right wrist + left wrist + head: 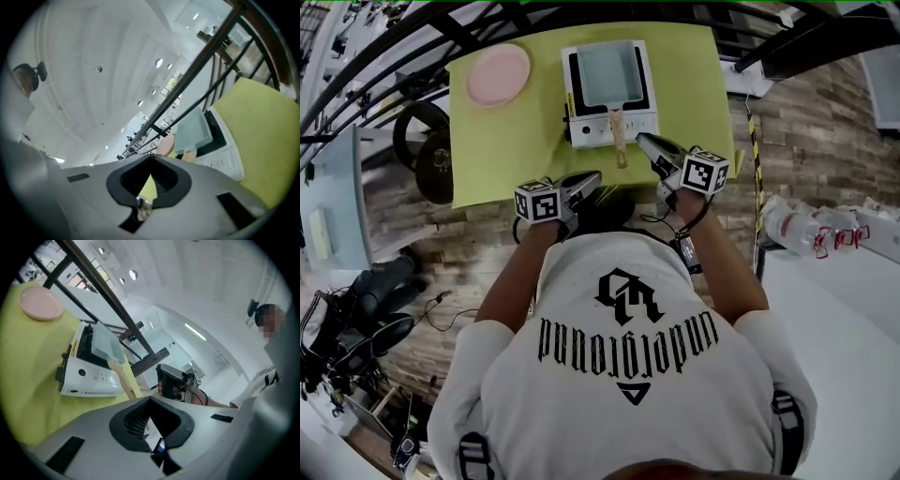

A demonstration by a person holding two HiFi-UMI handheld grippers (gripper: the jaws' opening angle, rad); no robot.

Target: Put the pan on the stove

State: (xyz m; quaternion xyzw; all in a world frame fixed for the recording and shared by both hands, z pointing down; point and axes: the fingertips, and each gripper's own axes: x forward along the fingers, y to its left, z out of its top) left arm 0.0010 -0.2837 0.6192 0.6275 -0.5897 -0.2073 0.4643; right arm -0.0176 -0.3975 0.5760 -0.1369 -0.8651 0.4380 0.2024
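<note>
Both tools were shut w/ nothing between the jaws: left tool (592,178) and right tool (645,141) were held at the bench's near edge, close to the person's body. Ahead of them the pan (607,73), pale blue & rectangular, sat already on the stove (591,131), within its dark top, apparently flat. Its wooden handle (619,141) gave the long axis: straight back over the stove's white front toward the person, ending btw the two tools. The right tool lay just beside the handle, on its right. The left tool's tip was near the handle end, to its left. Placement looked done; any nudge would prob. fall to the right tool, the nearer one. A pink plate (498,74) sat well apart on the yellow-green bench (516,141), left of the stove.
</note>
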